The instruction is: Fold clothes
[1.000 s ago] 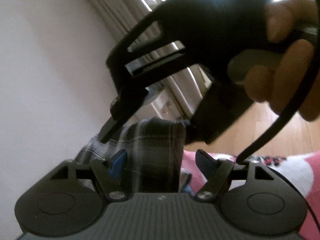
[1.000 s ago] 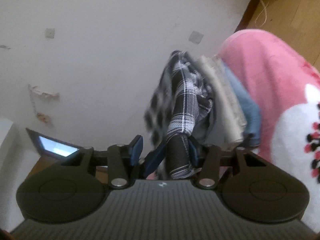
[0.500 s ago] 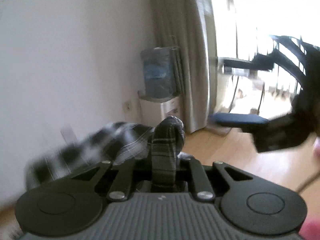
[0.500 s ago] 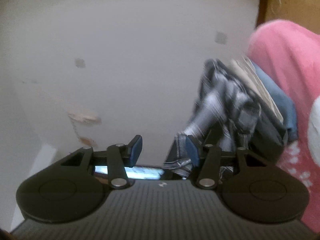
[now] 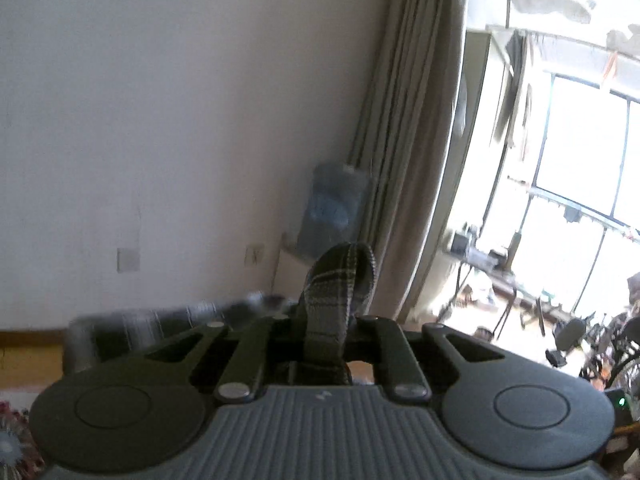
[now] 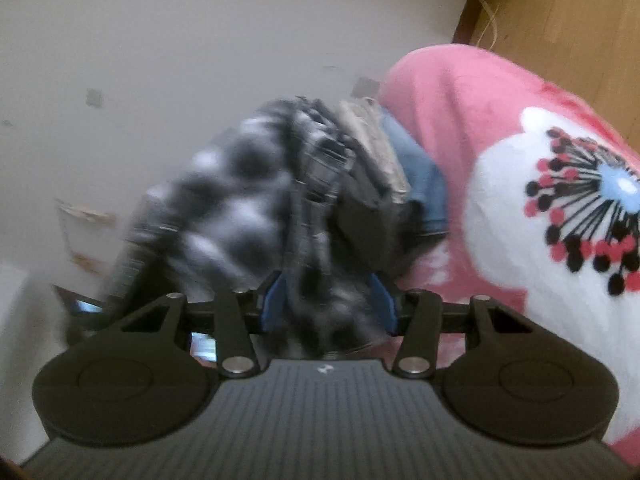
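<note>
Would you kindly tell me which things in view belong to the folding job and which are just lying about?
Part of the job:
- plaid shirt
- left gripper, shut on a fold of it
- right gripper, fingers closing, plaid cloth between them
- folded clothes stacked beside it
- pink blanket underneath

Just lying about:
- curtain
- water bottle
- wall sockets

Folded stack (image 6: pixel 384 168) on pink blanket (image 6: pixel 460 120) crowds the wall (image 6: pixel 200 40)

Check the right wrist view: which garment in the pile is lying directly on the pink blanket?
The light blue garment: it is the stack's outermost layer against the pink blanket. The beige one and the plaid shirt sit farther from it.
</note>
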{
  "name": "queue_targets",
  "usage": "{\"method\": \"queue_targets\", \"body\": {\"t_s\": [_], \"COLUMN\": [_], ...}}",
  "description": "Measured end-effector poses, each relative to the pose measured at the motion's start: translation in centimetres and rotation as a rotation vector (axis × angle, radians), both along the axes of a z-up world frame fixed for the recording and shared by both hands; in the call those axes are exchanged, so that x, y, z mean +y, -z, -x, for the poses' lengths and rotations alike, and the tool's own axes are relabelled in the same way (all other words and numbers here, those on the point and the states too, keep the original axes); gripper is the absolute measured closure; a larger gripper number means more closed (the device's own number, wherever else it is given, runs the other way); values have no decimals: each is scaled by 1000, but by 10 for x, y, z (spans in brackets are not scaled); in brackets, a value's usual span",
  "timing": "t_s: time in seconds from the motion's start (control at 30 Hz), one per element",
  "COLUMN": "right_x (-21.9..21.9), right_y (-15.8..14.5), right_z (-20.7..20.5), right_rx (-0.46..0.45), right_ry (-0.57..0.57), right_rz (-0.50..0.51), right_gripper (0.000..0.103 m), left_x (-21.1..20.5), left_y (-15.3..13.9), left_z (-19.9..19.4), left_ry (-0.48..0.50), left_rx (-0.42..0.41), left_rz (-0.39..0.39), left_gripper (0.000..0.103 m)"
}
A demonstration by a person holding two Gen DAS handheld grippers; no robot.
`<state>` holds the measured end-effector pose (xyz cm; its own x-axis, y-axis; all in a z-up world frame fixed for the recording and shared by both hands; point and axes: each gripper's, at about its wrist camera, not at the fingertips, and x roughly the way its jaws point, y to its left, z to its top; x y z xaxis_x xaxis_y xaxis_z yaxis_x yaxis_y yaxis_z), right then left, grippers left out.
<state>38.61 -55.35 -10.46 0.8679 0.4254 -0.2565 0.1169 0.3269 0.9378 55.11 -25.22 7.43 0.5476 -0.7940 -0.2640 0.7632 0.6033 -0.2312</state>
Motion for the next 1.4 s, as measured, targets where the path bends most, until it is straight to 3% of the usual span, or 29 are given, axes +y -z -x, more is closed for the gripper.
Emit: {"method": "queue_targets", "body": {"t_s": [0.13,0.23,0.3,0.43,0.53,0.67,0.77,1.0,1.1,1.13,1.4], "right_x": [-6,-15,-19,-22,-14,-12,-14,-10,-7,-5,14], "right_y": [-18,-34,-43,-37,-33,-36,-35,-41,-47,-50,-75], "right_z": [-16,-41,-56,-89,-98,-89,-82,-90,-92,-92,-97], "right_rx": [-27,-16,25,92,87,83,80,27,9,3,-48], "right_ry": [97,105,93,14,-8,9,1,-16,-22,-24,-60], "right_rz": [126,187,240,177,152,161,184,140,112,107,108], "right_gripper": [63,62,54,51,51,67,79,90,90,91,91], "left_x": [8,8,5,-9,-19,-32,-40,-60,-67,-69,-96], "left_y": [-2,2,7,14,18,24,32,47,48,48,51], "left_z": [5,13,14,10,19,31,32,25,28,29,39], "left_ry": [-12,0,15,51,79,98,99,126,86,69,-103], "left_rx": [-16,1,8,-8,-62,-127,-128,-29,-58,-75,-236], "left_rz": [38,44,43,8,-50,-121,-171,-284,-300,-310,-440], "left_gripper": [91,91,91,90,90,90,89,66,42,39,42]}}
